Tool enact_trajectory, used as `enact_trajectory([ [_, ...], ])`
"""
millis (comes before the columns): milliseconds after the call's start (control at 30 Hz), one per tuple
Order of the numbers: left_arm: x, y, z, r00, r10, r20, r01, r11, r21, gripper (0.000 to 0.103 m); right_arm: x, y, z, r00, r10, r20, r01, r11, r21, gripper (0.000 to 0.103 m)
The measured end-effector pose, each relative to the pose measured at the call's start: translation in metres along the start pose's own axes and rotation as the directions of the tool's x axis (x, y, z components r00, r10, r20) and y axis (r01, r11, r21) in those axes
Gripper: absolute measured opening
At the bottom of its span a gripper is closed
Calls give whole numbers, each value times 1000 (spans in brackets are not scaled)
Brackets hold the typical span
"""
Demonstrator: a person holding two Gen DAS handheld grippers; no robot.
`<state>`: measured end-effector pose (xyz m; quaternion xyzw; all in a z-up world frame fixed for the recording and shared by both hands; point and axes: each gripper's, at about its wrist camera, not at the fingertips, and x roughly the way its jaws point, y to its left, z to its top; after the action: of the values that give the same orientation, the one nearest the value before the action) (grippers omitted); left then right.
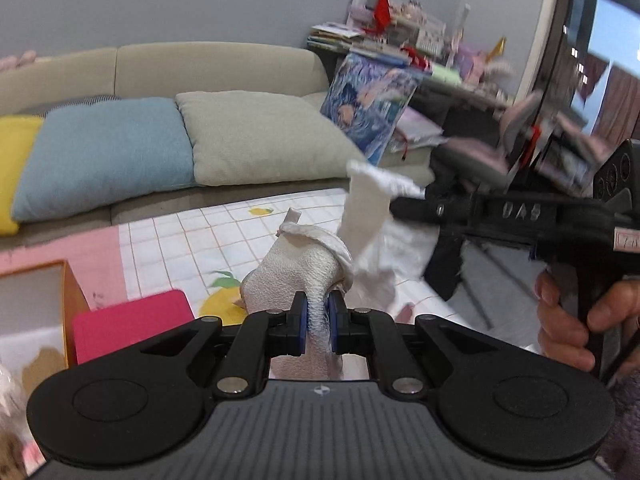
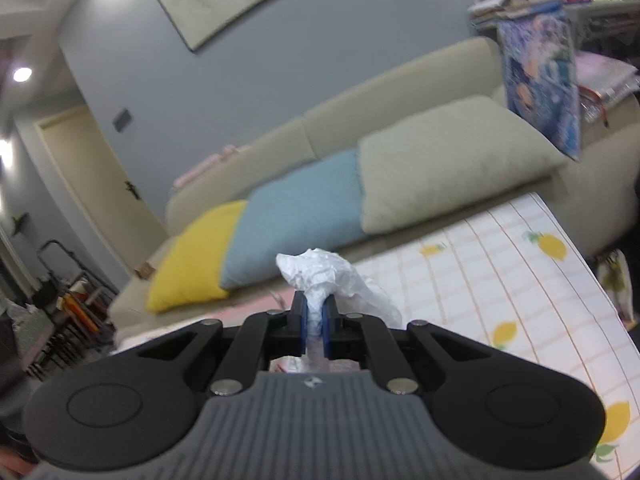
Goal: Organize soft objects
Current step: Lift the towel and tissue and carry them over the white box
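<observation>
Nearest in the left wrist view, the left tongs (image 1: 318, 322) are pinched almost closed on a white textured cloth (image 1: 298, 268), which bunches up between the blue pads (image 1: 305, 326) and rises just past them. In the right wrist view, the right tongs (image 2: 314, 320) are likewise clamped tight on a crumpled white corner of cloth (image 2: 316, 270).

Both grips seem to be on one piece of fabric, though blur makes this uncertain. From the left tongs the cloth runs up and to the right, toward the right tongs (image 1: 404, 194), which enter from the right edge held by a hand (image 1: 576, 324). A loose strip hangs between the two grips above the counter (image 1: 192, 236), which wears a tiled covering printed with lemons. The cloth's long axis lies roughly from tongs to tongs, so spreading or folding it likely depends on drawing the two apart along that line.

At near left sit a pink box (image 1: 132, 324) and an orange-edged box (image 1: 70, 300).

Beyond the counter is a beige sofa (image 1: 216, 62) with yellow (image 1: 16, 168), blue (image 1: 108, 152) and beige (image 1: 260, 136) cushions.

Raised letters on the right tongs' body are too blurred to read with confidence.
</observation>
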<state>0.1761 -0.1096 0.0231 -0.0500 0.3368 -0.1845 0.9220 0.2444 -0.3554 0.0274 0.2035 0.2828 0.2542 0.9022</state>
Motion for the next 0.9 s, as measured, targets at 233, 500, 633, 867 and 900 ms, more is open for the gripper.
enact_trajectory([
  [233, -37, 12, -13, 998, -49, 34, 51, 995, -80, 12, -45, 51, 10, 996, 79, 34, -77, 996, -38, 5],
  [500, -69, 28, -35, 999, -28, 30, 32, 992, -123, 12, -96, 90, 8, 985, 154, 78, -151, 987, -47, 5],
  [633, -72, 35, -50, 1000, -28, -7, 26, 986, -164, 12, -98, 92, -8, 991, 135, 4, -135, 991, 5, 5],
  [867, -52, 42, -73, 995, -37, -93, 18, 982, -188, 12, -56, 66, -75, 973, -60, -224, 66, 998, 19, 5],
  [900, -49, 43, -76, 994, -34, -102, 14, 982, -188, 12, -47, 60, -86, 962, -95, -256, 102, 995, 12, 5],
])
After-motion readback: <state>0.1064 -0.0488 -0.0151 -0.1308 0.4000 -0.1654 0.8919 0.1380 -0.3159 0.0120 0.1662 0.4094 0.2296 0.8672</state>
